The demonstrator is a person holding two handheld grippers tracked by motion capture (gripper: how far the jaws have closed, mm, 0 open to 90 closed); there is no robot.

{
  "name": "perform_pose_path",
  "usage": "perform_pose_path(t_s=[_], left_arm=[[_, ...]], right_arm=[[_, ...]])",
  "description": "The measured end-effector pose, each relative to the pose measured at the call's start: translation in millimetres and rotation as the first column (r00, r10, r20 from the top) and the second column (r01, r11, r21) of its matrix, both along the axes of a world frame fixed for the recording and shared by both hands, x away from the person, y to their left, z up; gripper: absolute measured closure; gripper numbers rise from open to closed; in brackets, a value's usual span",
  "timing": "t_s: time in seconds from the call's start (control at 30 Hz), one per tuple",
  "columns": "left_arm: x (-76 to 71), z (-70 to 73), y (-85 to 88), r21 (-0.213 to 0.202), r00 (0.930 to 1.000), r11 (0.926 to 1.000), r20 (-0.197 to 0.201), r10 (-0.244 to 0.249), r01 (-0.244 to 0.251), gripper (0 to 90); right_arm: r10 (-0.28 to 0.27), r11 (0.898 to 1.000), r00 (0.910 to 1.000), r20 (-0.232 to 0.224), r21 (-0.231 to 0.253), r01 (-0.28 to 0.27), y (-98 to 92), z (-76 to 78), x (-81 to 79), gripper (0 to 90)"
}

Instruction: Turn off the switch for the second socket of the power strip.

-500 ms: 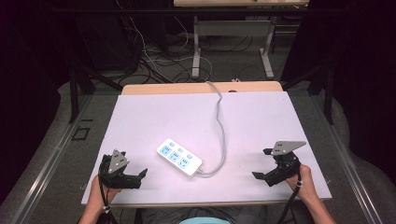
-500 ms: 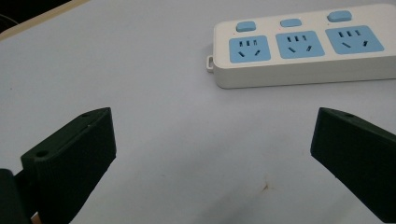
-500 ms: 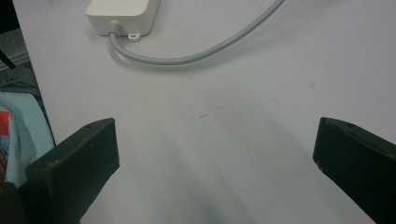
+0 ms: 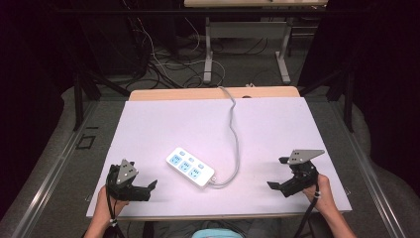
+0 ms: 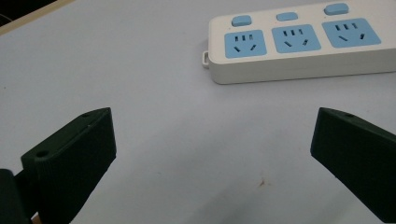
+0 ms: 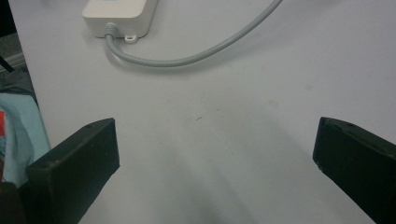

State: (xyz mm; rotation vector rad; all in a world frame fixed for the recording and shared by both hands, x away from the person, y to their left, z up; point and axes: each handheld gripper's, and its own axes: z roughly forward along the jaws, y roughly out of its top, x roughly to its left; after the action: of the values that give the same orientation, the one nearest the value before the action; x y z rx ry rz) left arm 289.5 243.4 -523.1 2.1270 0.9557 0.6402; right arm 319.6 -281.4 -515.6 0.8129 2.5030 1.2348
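Your table [image 4: 148,124], white-topped, takes the middle of the high view. Power strip [image 4: 190,167] lies flat at centre, slightly low; its grey cord [image 4: 233,129] curls up toward the top edge. Your left gripper [image 4: 143,191], lower left, is released, nothing between its jaws. Right gripper [image 4: 278,187], lower right, likewise spread wide and holding nothing.

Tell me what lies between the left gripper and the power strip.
Nothing: only bare white table separates the left gripper from the power strip, as the left gripper view shows.
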Motion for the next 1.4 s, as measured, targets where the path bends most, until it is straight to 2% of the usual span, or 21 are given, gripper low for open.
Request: perform_pose_path(t_s=[0.03, 0.1, 0.13, 0.27, 0.3, 0.33, 0.5, 0.63, 0.77, 0.83, 0.9, 0.97, 1.07, 1.17, 1.2, 1.37, 1.4], left_arm=[[0.2, 0.9, 0.4, 0.015, 0.9999, 0.9999, 0.015, -0.002, 0.002, 0.0], [-0.7, 1.0, -0.8, 0.018, 1.0000, 0.9998, 0.010, -0.001, 0.001, 0.0], [-0.5, 1.0, -1.3, 0.025, 0.9998, 0.9997, 0.019, 0.005, -0.005, 0.1], [-1.4, 2.4, -4.6, 0.032, 0.9999, 0.9995, 0.013, 0.006, -0.006, 0.1], [-1.0, 2.7, -5.5, 0.036, 0.9998, 0.9993, 0.016, 0.009, -0.010, 0.1], [0.2, 3.7, -6.6, 0.035, 0.9999, 0.9993, 0.006, 0.010, -0.010, 0.1], [2.8, 7.4, -8.4, 0.031, 0.9998, 0.9994, 0.012, 0.016, -0.017, 0.1], [4.5, 10.4, -11.6, 0.053, 0.9996, 0.9983, 0.015, 0.024, -0.025, 0.0], [7.2, 10.5, -16.3, 0.047, 0.9994, 0.9983, 0.013, 0.033, -0.033, 0.0], [8.6, 11.6, -17.4, 0.055, 0.9993, 0.9980, 0.022, 0.030, -0.031, 0.0], [9.9, 11.7, -18.7, 0.045, 0.9992, 0.9985, 0.025, 0.030, -0.031, 0.0], [11.3, 13.2, -18.2, 0.055, 0.9993, 0.9981, 0.025, 0.027, -0.028, 0.0], [14.7, 15.6, -15.3, 0.041, 0.9993, 0.9985, 0.014, 0.035, -0.036, 0.0], [17.2, 17.4, -13.8, 0.048, 0.9987, 0.9978, 0.026, 0.043, -0.045, 0.0], [17.2, 17.2, -14.9, 0.028, 0.9987, 0.9984, 0.015, 0.048, -0.048, 0.0], [19.1, 19.6, -18.4, 0.032, 0.9986, 0.9983, 0.026, 0.047, -0.048, 0.1], [19.1, 20.0, -19.8, 0.025, 0.9988, 0.9986, 0.014, 0.047, -0.047, 0.1]], right_arm=[[0.001, 1.000, 1.0000, 0.003, -0.001, -0.001, 0.4, 0.6, -0.6, 0.0], [0.009, 1.000, 1.0000, -0.002, -0.008, -0.009, 0.0, 1.4, -0.8, 0.0], [0.005, 1.000, 0.9999, 0.010, -0.009, -0.005, 0.4, 1.3, -1.2, 0.0], [0.007, 1.000, 0.9997, 0.024, -0.015, -0.007, 1.6, 0.5, -0.3, 0.0], [-0.001, 1.000, 0.9999, 0.011, -0.011, 0.001, 2.1, 0.7, -1.4, 0.0], [0.004, 1.000, 0.9998, 0.020, -0.016, -0.003, 2.3, 1.0, -1.0, 0.0], [0.006, 1.000, 0.9998, 0.018, -0.018, -0.006, 3.2, 0.7, 0.2, 0.0], [0.001, 1.000, 1.0000, 0.006, -0.022, -0.001, 3.5, 0.1, 1.6, 0.1], [0.013, 0.999, 0.9999, -0.003, -0.032, -0.013, 3.7, 1.0, 2.4, 0.1], [0.003, 1.000, 0.9999, 0.014, -0.027, -0.002, 5.0, 0.2, 2.7, 0.1], [0.019, 0.999, 0.9998, 0.000, -0.037, -0.019, 5.2, 0.8, 3.2, 0.1], [0.018, 0.999, 0.9998, -0.002, -0.034, -0.018, 6.0, 0.3, 3.1, 0.1], [0.011, 0.999, 0.9999, 0.004, -0.040, -0.011, 7.4, -0.1, 2.9, 0.4], [0.019, 0.999, 0.9998, 0.008, -0.044, -0.018, 8.4, 0.2, 2.9, 0.5], [0.017, 0.999, 0.9998, 0.015, -0.044, -0.016, 9.1, 0.3, 2.7, 0.5], [0.016, 0.999, 0.9998, 0.011, -0.039, -0.016, 8.9, -1.2, 4.3, 0.5], [0.021, 0.999, 0.9998, 0.008, -0.046, -0.020, 7.9, -0.4, 4.3, 0.6]])
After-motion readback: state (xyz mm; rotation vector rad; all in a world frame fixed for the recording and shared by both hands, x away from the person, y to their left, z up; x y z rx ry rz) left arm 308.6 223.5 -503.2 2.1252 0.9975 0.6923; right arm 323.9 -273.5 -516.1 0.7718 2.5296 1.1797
